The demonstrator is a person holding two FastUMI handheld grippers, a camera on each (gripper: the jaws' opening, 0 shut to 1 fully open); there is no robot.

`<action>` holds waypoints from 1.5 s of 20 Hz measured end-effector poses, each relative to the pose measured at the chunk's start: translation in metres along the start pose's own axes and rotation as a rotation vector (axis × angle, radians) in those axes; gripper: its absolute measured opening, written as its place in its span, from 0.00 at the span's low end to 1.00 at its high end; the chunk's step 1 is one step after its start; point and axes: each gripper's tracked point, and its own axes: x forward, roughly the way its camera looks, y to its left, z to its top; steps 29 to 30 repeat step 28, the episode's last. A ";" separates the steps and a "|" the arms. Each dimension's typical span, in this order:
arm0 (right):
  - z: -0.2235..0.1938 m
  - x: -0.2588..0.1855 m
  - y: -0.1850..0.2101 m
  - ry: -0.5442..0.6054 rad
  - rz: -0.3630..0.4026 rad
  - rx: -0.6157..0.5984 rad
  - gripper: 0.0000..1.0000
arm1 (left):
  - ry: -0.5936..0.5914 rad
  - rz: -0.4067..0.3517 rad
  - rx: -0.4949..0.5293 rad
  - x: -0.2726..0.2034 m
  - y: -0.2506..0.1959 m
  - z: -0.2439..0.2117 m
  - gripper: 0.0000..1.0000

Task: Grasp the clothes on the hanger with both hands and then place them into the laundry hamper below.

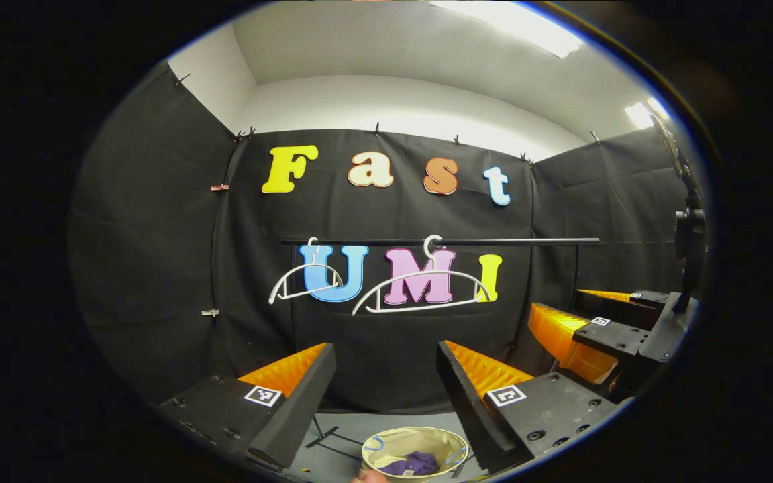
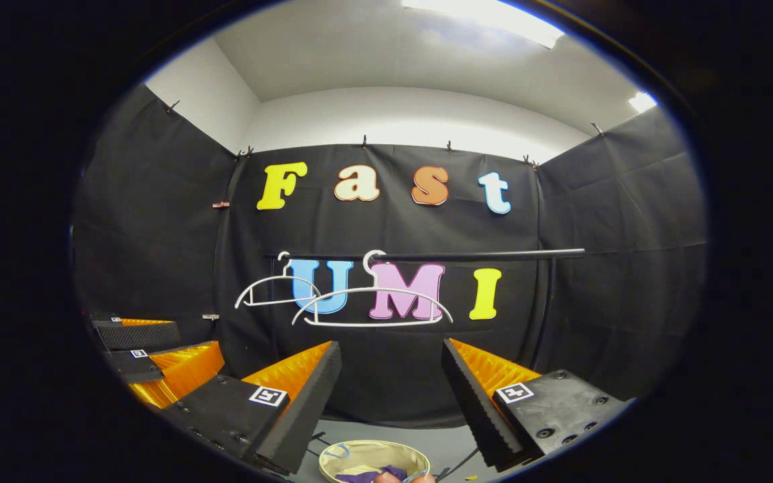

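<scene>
Both the left claw (image 1: pixel 386 396) and right claw (image 2: pixel 392 396) are hanging spread apart and empty above the laundry hamper (image 1: pixel 378 448), which is holding purple clothes (image 1: pixel 413 463), while two white hangers (image 1: pixel 420 290) are sitting bare on the rail (image 1: pixel 494 241), so the task is looking finished.

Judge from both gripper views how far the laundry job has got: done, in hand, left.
Done, it seems: both hangers on the rail are bare, and purple clothes lie in the hamper below. In hand: nothing; the left gripper and right gripper are open, fingers apart. Left: apparently nothing.
</scene>
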 end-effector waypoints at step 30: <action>-0.005 -0.003 -0.005 -0.005 -0.022 -0.003 0.97 | 0.008 -0.008 0.005 0.003 -0.004 -0.006 0.95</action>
